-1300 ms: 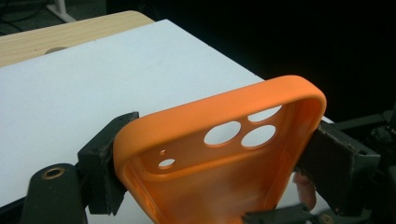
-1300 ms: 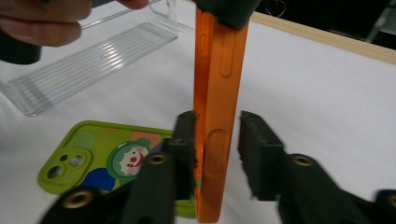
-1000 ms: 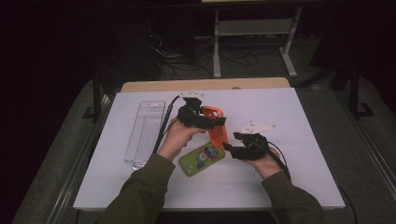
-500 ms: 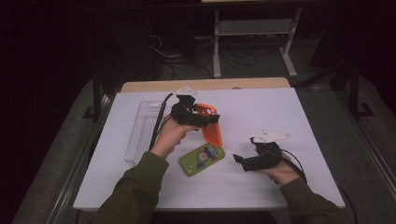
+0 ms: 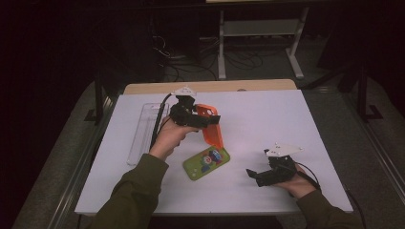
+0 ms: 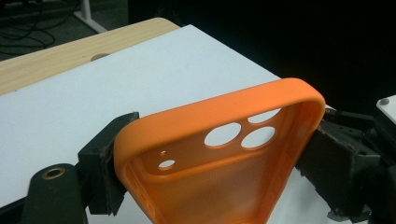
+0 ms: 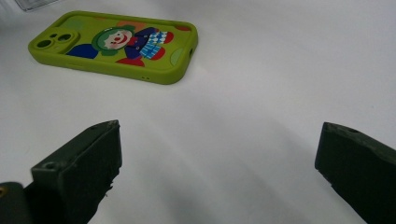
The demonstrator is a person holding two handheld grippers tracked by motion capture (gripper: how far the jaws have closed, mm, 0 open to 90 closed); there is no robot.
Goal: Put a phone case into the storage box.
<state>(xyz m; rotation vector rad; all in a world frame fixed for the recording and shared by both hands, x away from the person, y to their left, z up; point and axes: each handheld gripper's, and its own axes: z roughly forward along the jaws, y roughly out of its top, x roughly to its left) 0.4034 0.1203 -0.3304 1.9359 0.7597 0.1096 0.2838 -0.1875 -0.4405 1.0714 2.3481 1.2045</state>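
Far left on the white desk point(image 5: 296, 124) lies a clear plastic tray point(image 5: 143, 131). Next, the left hand-held gripper point(image 5: 210, 119) is clamped on an empty orange phone case point(image 6: 219, 154), holding it above the desk. Just below it, a green phone case point(image 5: 206, 162) with a clown picture lies flat. On the right, the right hand-held gripper point(image 5: 252, 175), jaws just spread wide with nothing between them, sits low beside the green case.

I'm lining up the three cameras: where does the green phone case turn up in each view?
High view: green phone case lies flat on the white table, below the orange case, left of the right gripper.
Left gripper view: not in it.
Right gripper view: upper left, beyond the open jaws.
Shared landmark: the white table.
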